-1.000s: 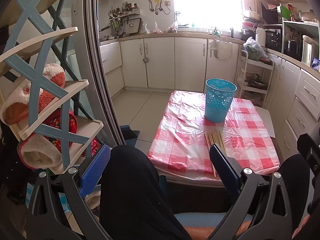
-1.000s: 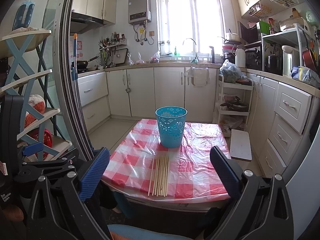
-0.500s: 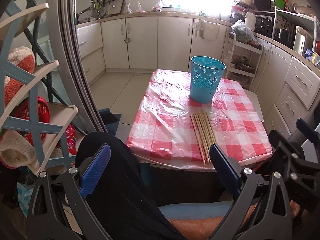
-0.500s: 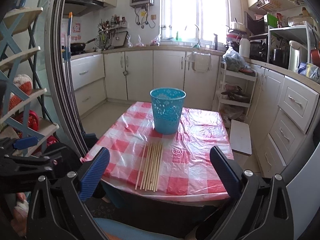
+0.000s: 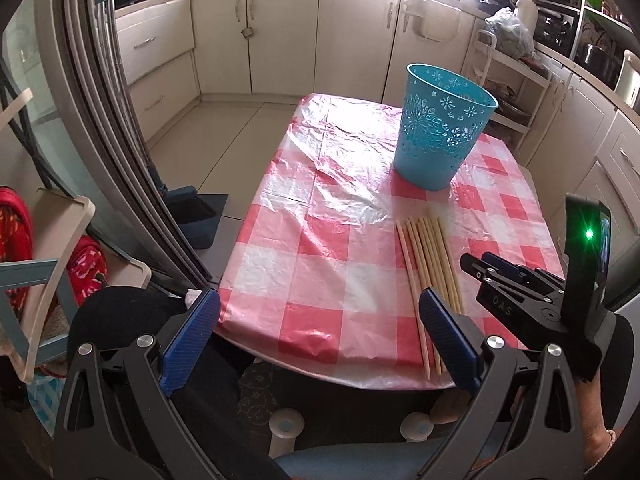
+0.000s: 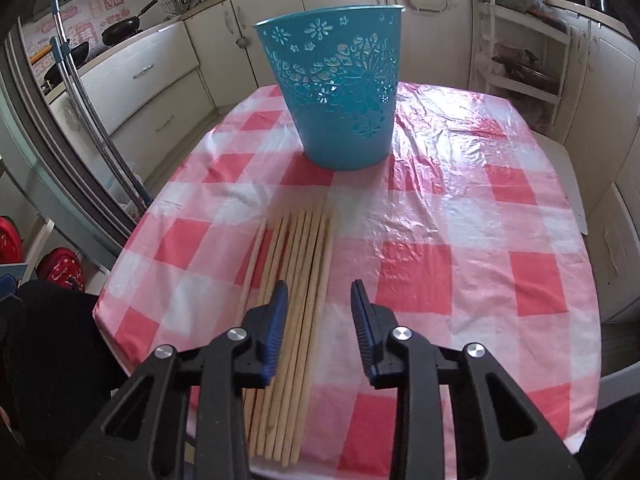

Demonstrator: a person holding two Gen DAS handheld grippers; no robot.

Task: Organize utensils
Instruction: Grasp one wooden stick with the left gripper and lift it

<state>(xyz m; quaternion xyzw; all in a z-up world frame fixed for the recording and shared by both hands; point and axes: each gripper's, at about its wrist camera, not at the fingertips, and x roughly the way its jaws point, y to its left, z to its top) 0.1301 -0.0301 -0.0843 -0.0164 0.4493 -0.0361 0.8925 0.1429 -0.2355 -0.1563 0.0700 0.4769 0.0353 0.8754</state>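
Several pale wooden chopsticks (image 5: 428, 264) (image 6: 304, 260) lie side by side on the red-and-white checked table (image 5: 320, 240) (image 6: 460, 240), near its front edge. Behind them stands a turquoise perforated basket (image 5: 440, 136) (image 6: 340, 92), upright and open-topped. My right gripper (image 6: 318, 292) (image 5: 476, 264) hovers over the right part of the bundle. Its jaws are closing, with chopsticks showing in the gap and the blue pads (image 6: 276, 320) not pressing on them. My left gripper (image 5: 320, 304) is wide open at the table's front left edge, holding nothing.
A sliding door frame (image 5: 100, 120) and a shoe rack (image 5: 60, 240) with red slippers stand at the left. A dark dustpan (image 5: 192, 208) lies on the floor. Cabinets and a white trolley (image 5: 504, 80) line the back and right. A person's dark-trousered knee (image 5: 120, 320) is below.
Both grippers have come forward and down toward the table. The right jaws have narrowed from wide open and now hang over the chopsticks. The left jaws stay wide.
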